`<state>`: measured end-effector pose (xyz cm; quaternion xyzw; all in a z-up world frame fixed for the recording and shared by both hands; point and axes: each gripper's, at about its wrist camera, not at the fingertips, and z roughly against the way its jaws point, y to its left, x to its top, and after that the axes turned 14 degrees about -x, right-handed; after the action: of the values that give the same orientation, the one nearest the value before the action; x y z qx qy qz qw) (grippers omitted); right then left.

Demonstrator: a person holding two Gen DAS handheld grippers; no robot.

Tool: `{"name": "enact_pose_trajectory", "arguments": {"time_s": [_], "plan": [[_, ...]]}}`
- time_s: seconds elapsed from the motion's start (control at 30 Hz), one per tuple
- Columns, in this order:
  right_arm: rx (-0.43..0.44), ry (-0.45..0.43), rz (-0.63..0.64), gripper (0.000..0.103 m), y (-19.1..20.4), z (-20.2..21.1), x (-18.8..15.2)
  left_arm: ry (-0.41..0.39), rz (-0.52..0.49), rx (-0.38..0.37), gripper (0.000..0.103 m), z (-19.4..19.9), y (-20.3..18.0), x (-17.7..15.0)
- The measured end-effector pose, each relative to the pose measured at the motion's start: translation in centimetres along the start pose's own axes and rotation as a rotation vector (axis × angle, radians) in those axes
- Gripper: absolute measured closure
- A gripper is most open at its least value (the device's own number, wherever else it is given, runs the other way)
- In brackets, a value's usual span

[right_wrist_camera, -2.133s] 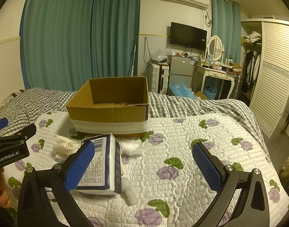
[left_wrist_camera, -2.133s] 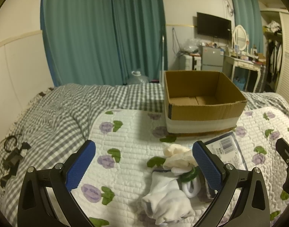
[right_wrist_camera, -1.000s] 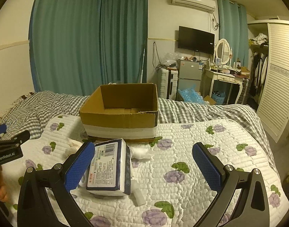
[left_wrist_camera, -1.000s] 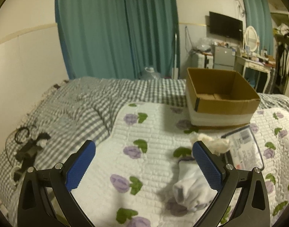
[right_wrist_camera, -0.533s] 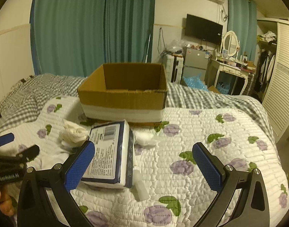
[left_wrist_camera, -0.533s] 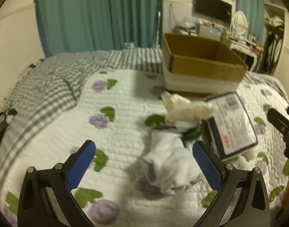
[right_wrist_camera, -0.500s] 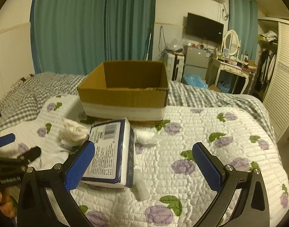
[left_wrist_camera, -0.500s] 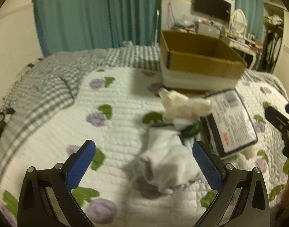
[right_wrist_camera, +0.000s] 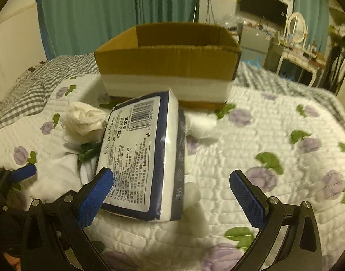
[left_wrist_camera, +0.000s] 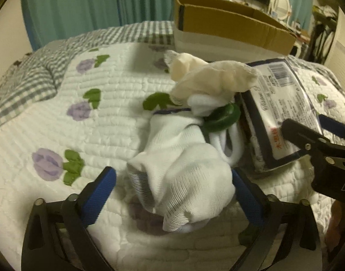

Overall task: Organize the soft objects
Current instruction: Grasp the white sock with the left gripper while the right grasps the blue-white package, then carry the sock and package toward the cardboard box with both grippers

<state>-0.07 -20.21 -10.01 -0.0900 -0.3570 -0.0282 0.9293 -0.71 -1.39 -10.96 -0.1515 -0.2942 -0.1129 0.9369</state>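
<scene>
A white sock (left_wrist_camera: 183, 174) lies on the quilted bed between the open fingers of my left gripper (left_wrist_camera: 172, 192). A green ring (left_wrist_camera: 222, 118) and a crumpled cream cloth (left_wrist_camera: 208, 79) lie just beyond it. A blue-edged tissue pack (right_wrist_camera: 140, 155) lies in front of my right gripper (right_wrist_camera: 172, 194), which is open, its left finger beside the pack's near corner. The pack also shows in the left wrist view (left_wrist_camera: 278, 113). A white cotton wad (right_wrist_camera: 201, 123) lies right of the pack. The open cardboard box (right_wrist_camera: 165, 63) stands behind.
The flowered white quilt (right_wrist_camera: 274, 135) covers the bed, with a grey checked blanket (left_wrist_camera: 25, 79) at the left. Teal curtains (right_wrist_camera: 118, 11) hang behind. A dresser with a mirror (right_wrist_camera: 296, 27) and a television stand at the back right.
Both grippers have moved down and forward toward the bed. The sock now sits between the left fingers, and the tissue pack is close in front of the right gripper.
</scene>
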Motion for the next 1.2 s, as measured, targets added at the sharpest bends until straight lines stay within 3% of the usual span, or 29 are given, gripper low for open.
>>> {"name": "enact_pose_trajectory", "arguments": {"time_s": [0.23, 0.33, 0.4, 0.5, 0.77, 1.2], "plan": [[0.079, 0.038, 0.011, 0.003, 0.8, -0.8, -0.3, 0.018, -0.004, -0.035, 0.022, -0.1, -0.7, -0.5], [0.118, 0.056, 0.027, 0.018, 1.2, -0.7, -0.5, 0.008, -0.023, -0.025, 0.030, 0.4, -1.3, -0.6], [0.116, 0.041, 0.037, 0.039, 1.4, -0.2, -0.5, 0.000, -0.022, -0.032, 0.039, 0.6, -1.3, -0.7], [0.130, 0.024, 0.021, 0.053, 1.1, 0.6, -0.5, -0.013, -0.014, -0.045, 0.045, 1.0, -1.1, -0.6], [0.114, -0.017, 0.009, 0.062, 0.6, 2.4, -0.6, -0.060, -0.016, 0.003, 0.053, 2.4, -0.4, -0.1], [-0.001, -0.177, -0.015, 0.063, -1.5, 8.7, -0.5, -0.193, -0.048, 0.014, 0.053, 8.8, -1.2, 0.9]]}}
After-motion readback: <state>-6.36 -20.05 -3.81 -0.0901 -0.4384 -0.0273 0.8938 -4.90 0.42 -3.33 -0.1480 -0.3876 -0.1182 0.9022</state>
